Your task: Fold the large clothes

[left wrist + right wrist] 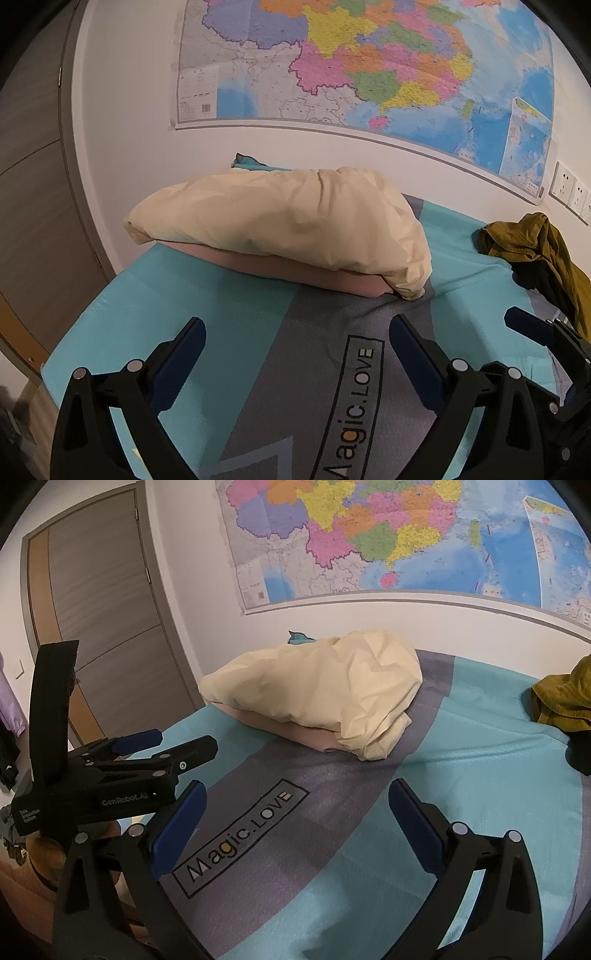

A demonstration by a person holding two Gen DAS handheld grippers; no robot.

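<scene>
**Still crumpled: olive garment lies unfolded at the bed's right side**

Clearly unfolded as it lies now: an olive-green garment (539, 247) sits bunched in a heap near the right edge of the bed (229, 280), with something dark tucked under or beside it; whether that is a second garment I cannot tell. No flat panels, no squared edges, no stack of folded clothes in either view. Judged from this, the folding of this piece remains to be done.

Look of the garment: soft, limp cloth, deep creases, one part draped down toward the near side. Sleeves and hem cannot be told apart in the heap.

Left tongs (297, 334) are spread wide and hold nothing, hovering over the blanket's grey band. Right tongs (297, 797) likewise gape, nothing between them, above the "Magic.LOVE" print (240, 834). Both are well apart from the garment.

Elsewhere: a cream pillow (280, 221) lies on a pink one by the wall, under a map (369, 62).
</scene>
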